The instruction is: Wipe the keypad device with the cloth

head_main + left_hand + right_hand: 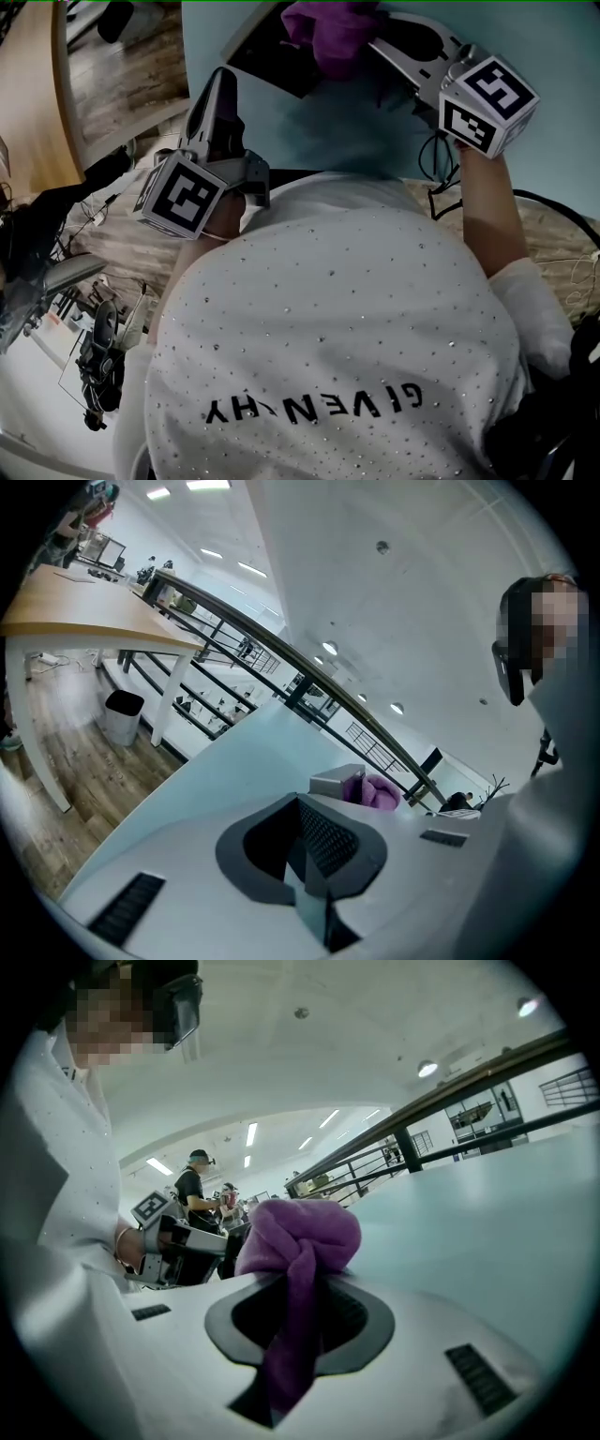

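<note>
My right gripper (375, 42) is shut on a bunched purple cloth (330, 30) at the top of the head view, over the pale blue table (562, 66). In the right gripper view the cloth (298, 1241) hangs down between the jaws. A dark flat device with a grey edge (270, 54) lies just left of the cloth, touching or under it. The left gripper view shows it as a grey box (336, 782) beside the cloth (372, 790). My left gripper (219, 94) hovers near the table's front edge, left of the device, shut with nothing in it.
Black cables (436, 178) trail off the table's front edge at the right. A wooden desk (84, 625) and a small bin (122, 714) stand on the wood floor to the left. A long railing (281, 663) runs behind the table. Other people (192, 1194) stand far off.
</note>
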`<control>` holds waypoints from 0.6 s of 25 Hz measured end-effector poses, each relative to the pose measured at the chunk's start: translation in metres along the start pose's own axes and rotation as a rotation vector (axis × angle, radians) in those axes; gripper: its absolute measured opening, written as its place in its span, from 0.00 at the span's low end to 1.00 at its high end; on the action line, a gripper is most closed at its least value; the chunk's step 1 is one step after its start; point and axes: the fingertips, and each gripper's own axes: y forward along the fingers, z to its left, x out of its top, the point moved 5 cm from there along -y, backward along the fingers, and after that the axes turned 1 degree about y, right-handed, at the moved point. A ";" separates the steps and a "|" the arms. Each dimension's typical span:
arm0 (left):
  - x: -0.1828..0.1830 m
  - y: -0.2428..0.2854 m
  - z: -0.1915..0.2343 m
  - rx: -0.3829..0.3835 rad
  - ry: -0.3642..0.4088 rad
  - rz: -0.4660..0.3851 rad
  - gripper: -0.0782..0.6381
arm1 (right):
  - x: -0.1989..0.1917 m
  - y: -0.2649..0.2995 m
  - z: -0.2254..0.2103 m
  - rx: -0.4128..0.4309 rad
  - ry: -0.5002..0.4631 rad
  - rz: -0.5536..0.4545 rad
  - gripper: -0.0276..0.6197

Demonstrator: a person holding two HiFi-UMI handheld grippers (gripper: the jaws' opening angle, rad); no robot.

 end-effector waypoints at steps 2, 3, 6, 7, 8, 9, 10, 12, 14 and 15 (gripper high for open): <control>-0.012 0.029 -0.025 0.002 0.002 0.003 0.11 | 0.002 -0.024 -0.039 -0.023 0.028 -0.005 0.16; -0.021 0.050 -0.044 0.005 0.007 0.006 0.11 | 0.001 -0.043 -0.065 -0.034 0.045 -0.009 0.16; -0.039 0.079 -0.089 0.017 0.016 0.013 0.11 | 0.006 -0.091 -0.106 -0.057 0.104 -0.032 0.16; -0.037 0.070 -0.089 0.010 0.010 0.009 0.11 | 0.010 -0.092 -0.095 -0.047 0.120 -0.044 0.16; -0.031 0.054 -0.081 0.001 0.003 0.004 0.11 | 0.014 -0.083 -0.073 -0.023 0.128 -0.053 0.16; -0.024 0.036 -0.066 -0.003 0.000 0.003 0.11 | 0.017 -0.068 -0.045 0.016 0.127 -0.057 0.15; -0.016 0.020 -0.048 -0.005 -0.002 0.006 0.11 | 0.016 -0.048 -0.016 0.062 0.118 -0.052 0.16; -0.009 0.000 -0.019 -0.019 -0.014 0.010 0.11 | 0.007 -0.014 0.035 0.147 0.094 -0.022 0.16; -0.010 -0.003 -0.008 -0.047 -0.032 0.005 0.11 | -0.004 0.005 0.064 0.205 0.075 0.013 0.16; -0.010 -0.002 -0.006 -0.061 -0.040 0.001 0.11 | -0.008 0.012 0.075 0.225 0.066 0.031 0.16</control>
